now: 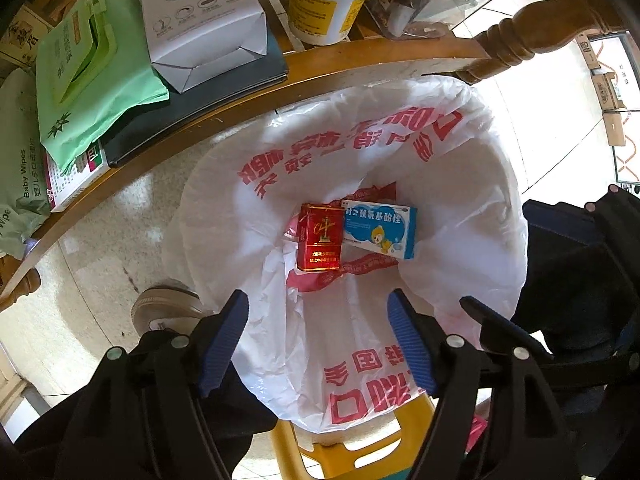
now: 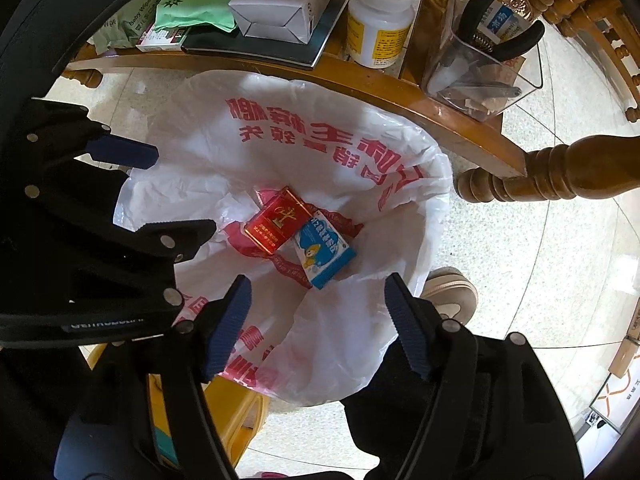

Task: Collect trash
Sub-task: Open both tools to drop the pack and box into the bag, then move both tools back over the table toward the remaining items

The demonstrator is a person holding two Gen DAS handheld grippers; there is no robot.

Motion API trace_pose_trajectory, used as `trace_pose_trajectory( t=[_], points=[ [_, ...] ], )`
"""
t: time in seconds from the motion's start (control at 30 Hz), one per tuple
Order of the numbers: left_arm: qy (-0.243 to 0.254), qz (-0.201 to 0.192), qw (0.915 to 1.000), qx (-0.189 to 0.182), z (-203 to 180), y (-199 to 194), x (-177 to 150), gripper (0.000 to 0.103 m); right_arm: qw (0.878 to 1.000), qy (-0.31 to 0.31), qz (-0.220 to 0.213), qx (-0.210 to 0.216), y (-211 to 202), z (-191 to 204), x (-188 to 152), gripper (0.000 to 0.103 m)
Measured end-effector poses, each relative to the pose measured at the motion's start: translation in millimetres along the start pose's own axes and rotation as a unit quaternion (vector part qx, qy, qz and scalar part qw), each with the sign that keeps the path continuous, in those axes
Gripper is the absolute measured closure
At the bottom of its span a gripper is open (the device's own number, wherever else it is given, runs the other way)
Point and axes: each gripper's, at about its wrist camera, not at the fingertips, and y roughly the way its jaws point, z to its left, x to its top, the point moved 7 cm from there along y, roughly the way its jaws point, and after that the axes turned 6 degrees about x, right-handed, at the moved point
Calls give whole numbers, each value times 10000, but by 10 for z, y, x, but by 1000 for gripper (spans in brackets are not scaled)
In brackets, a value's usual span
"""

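Bin bag [image 1: 460, 208] beside table [image 1: 320, 76]; shoe [image 1: 168, 308] near.

Both views are bright and evenly lit, with daylight that seems to come from the far side, where the pale floor [image 1: 532, 92] washes out almost to white. The white plastic bag [image 1: 460, 248] glows and loses detail in its brightest folds, while its hollow is softly shaded. The polished table edge [image 2: 420, 104] carries a dull sheen, and the clear plastic holder [image 2: 516, 76] shows small glints. Shadows are soft, with no hard edges. The fisheye lens bends straight lines strongly, and dark corners close off each picture. The middle is sharp enough to read print; the near black parts at the bottom are dark and slightly soft.
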Motion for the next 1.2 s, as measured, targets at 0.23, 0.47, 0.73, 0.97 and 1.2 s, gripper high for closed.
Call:
trace_pose_trajectory(
  t=[0.23, 0.47, 0.73, 0.97, 1.2],
  points=[
    [12, -31, 10000, 58, -31, -6, 9, 33, 10000, 13, -6, -2, 1, 12, 6, 35],
    [56, -120, 9998, 146, -60, -76, 20, 33, 9999, 19, -84, -54, -48, 52, 0, 35],
    [34, -302, 9992, 245, -59, -416, -220, 32, 9986, 25, -497, 161, -504, 222, -148, 27],
    [14, -831, 9964, 152, 10, -1348, -741, 25, 9910, 9, -1241, 494, -1552, 394, -395, 20],
    [89, -1700, 9824, 767, 166, -2798, -928, 12, 9788, 9, -2038, 207, -2849, 336, -331, 13]
  ],
)
